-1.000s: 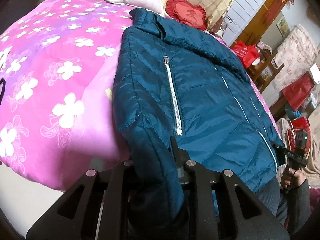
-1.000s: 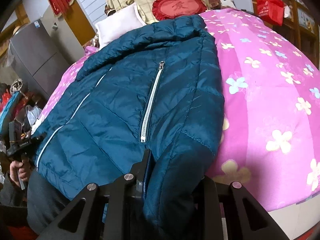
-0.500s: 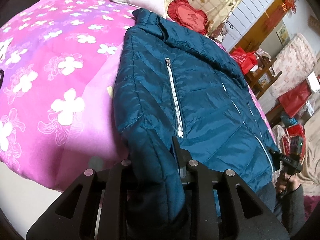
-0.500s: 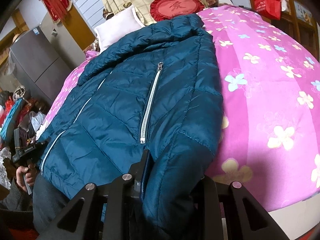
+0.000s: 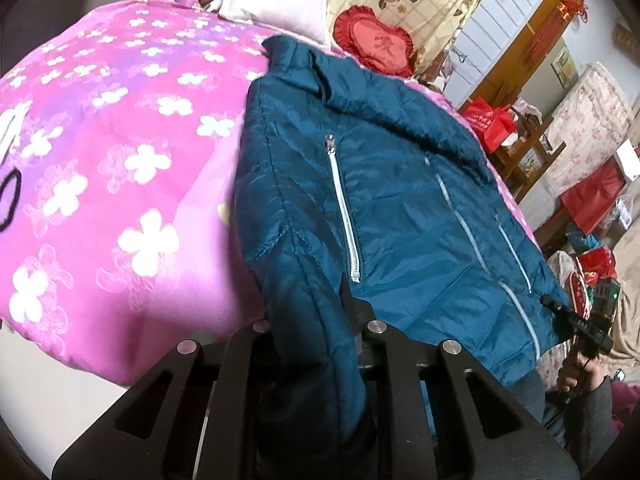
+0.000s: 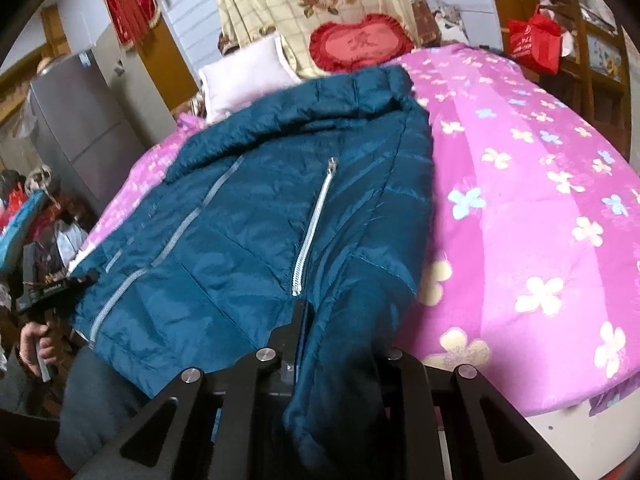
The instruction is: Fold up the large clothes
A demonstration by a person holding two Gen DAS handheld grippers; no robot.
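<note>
Fabric of the teal jacket fills the gap of each claw, so the fingertips are hidden and hard to make out. The left claw has just been closing and is clamped on the bottom of one sleeve. The right claw has also just been closing and grips the other sleeve. The jacket lies front side up on the pink flowered quilt of the bed, collar toward the white pillow; its hem hangs over the near edge, directly ahead of both claws.
</note>
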